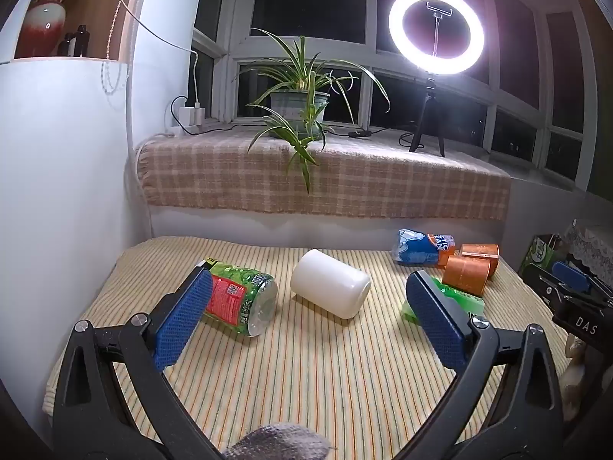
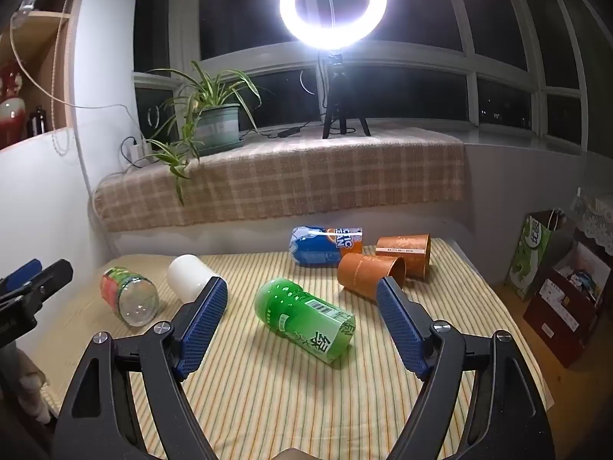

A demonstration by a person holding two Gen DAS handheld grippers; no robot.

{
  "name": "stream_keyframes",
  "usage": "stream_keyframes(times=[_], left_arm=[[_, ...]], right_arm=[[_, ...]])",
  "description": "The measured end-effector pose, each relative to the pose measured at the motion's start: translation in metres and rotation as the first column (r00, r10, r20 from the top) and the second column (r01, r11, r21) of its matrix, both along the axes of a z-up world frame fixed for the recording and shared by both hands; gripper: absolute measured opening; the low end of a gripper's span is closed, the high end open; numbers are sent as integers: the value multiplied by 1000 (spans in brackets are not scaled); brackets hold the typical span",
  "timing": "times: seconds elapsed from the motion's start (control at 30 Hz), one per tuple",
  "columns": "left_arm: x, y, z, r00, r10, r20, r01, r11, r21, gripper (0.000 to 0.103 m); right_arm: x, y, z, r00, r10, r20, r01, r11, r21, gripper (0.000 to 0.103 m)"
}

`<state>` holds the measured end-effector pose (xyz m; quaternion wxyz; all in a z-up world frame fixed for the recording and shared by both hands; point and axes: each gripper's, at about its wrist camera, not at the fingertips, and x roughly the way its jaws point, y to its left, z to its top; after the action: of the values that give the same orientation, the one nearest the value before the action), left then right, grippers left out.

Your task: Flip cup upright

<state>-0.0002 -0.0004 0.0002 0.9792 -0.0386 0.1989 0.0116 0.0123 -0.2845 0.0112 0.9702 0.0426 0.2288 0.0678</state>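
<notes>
Cup (image 2: 306, 320) lies sideways between right gripper (image 2: 300, 301) fingers.

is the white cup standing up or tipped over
Tipped over: the white cup lies on its side on the striped cloth, its round wall resting on it.

Left wrist view. The left gripper (image 1: 308, 287) hangs with jaws spread wide above a striped cloth (image 1: 306, 375). Between its blue pads (image 1: 184, 318) a white cup (image 1: 330, 288) lies on its side. A clear green-labelled cup (image 1: 241, 299) lies to the left; a green cup (image 1: 465, 301), two orange cups (image 1: 465, 274) and a blue cup (image 1: 417, 247) lie to the right. The right gripper (image 1: 571, 287) enters at the right edge.
</notes>
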Motion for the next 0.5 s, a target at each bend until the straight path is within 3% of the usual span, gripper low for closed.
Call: stream_keyframes(times=[0.5], left_arm=[[0, 0, 0, 1000, -1, 0, 1, 1000, -6, 102]], right_arm=[[3, 2, -4, 1000, 2, -19, -2, 1000, 10, 80]])
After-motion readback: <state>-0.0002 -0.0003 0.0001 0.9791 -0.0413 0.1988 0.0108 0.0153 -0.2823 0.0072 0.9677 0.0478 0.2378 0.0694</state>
